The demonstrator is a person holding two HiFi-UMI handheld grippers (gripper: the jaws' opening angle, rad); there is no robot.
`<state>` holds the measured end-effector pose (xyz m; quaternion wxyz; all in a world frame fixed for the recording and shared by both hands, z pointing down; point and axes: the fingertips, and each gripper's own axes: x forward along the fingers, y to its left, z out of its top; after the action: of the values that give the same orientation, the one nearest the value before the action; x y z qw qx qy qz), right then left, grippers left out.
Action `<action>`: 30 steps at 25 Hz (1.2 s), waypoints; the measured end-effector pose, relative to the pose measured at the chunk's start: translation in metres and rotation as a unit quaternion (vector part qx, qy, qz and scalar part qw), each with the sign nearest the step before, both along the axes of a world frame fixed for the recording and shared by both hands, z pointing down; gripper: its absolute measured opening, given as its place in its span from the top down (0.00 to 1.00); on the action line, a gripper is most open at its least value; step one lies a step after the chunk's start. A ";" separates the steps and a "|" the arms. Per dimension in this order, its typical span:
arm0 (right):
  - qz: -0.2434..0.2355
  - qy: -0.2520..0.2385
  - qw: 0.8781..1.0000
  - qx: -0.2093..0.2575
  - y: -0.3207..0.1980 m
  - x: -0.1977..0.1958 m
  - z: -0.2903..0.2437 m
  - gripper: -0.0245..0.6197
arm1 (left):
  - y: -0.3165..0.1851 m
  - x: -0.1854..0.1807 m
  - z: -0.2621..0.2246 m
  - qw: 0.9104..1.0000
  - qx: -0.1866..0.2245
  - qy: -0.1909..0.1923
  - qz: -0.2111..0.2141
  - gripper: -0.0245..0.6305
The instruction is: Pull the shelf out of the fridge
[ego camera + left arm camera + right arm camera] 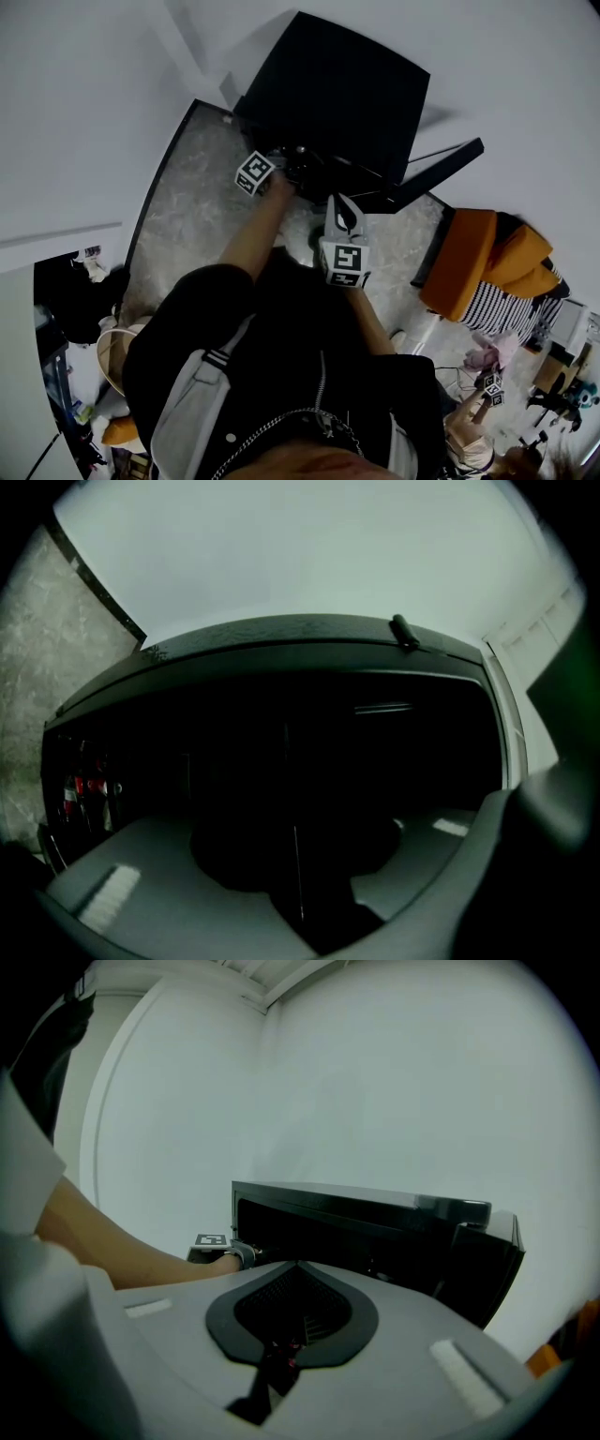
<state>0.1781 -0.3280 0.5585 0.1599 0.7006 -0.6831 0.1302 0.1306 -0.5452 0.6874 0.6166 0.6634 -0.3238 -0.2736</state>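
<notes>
A black mini fridge (333,89) stands against the white wall, and its door (441,173) hangs open to the right. My left gripper (286,167) reaches level into the left side of the opening. In the left gripper view its jaws stand open (300,855) with nothing between them, facing the dark fridge interior (281,761). The shelf cannot be made out in that darkness. My right gripper (343,201) hovers just in front of the fridge. Its jaws are shut (295,1267) on nothing and point at the fridge (375,1227), with the left gripper's marker cube (211,1240) ahead.
The fridge stands on a marble-patterned floor (187,216). Red items (80,789) show at the interior's left edge. An orange cushion (464,262) and striped fabric (502,305) lie to the right. Another person's hand with a marker cube (492,389) is at lower right.
</notes>
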 end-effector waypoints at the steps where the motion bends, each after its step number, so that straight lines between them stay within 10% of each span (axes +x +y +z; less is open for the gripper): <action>1: 0.002 0.000 1.000 0.000 0.000 0.002 0.000 0.96 | -0.002 0.001 0.001 1.000 -0.003 0.004 -0.003 0.75; 30: 0.033 -0.024 0.999 -0.007 0.000 0.010 0.013 0.96 | -0.011 0.001 0.001 0.999 -0.014 0.032 0.017 0.93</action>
<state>0.1881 -0.3282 0.5712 0.1440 0.7185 -0.6622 0.1567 0.1315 -0.5561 0.6889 0.6405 0.6508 -0.2964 -0.2800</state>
